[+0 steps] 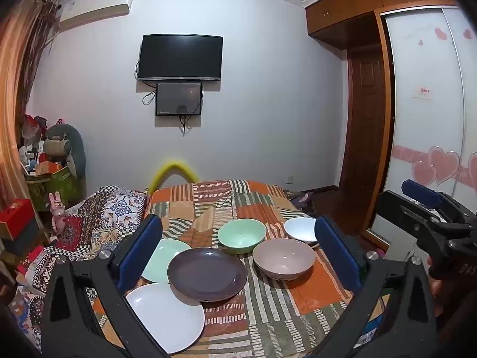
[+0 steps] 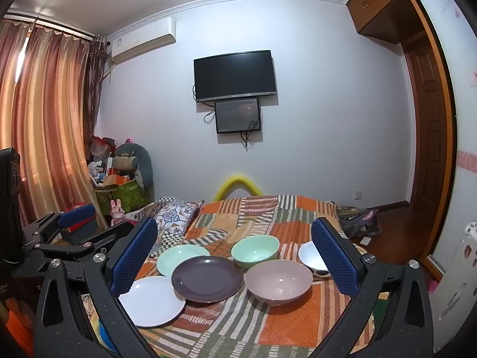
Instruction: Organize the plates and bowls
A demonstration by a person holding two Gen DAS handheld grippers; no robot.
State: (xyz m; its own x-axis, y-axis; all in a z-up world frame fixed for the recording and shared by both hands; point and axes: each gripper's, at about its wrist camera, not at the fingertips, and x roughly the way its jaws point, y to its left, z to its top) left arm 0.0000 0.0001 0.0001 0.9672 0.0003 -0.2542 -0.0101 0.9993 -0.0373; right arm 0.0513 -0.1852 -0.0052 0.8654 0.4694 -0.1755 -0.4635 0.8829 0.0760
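Note:
Three plates lie on the patchwork cloth (image 1: 280,307): a mint plate (image 1: 162,258), a dark purple plate (image 1: 207,273) resting over the rims of the mint one and of a white plate (image 1: 167,316). To their right stand a green bowl (image 1: 241,235), a pinkish-beige bowl (image 1: 283,258) and a white bowl (image 1: 299,229). My left gripper (image 1: 238,222) hangs open above the near edge, holding nothing. In the right wrist view the purple plate (image 2: 207,279) and beige bowl (image 2: 278,280) lie between the spread fingers of my right gripper (image 2: 235,225), which is open and empty.
A rumpled patterned quilt (image 1: 113,211) lies left of the cloth. Boxes, a pink toy rabbit (image 2: 117,208) and a plush toy crowd the far left corner by the curtain. A wooden wardrobe with a sliding door (image 1: 423,119) stands right. Two screens hang on the far wall.

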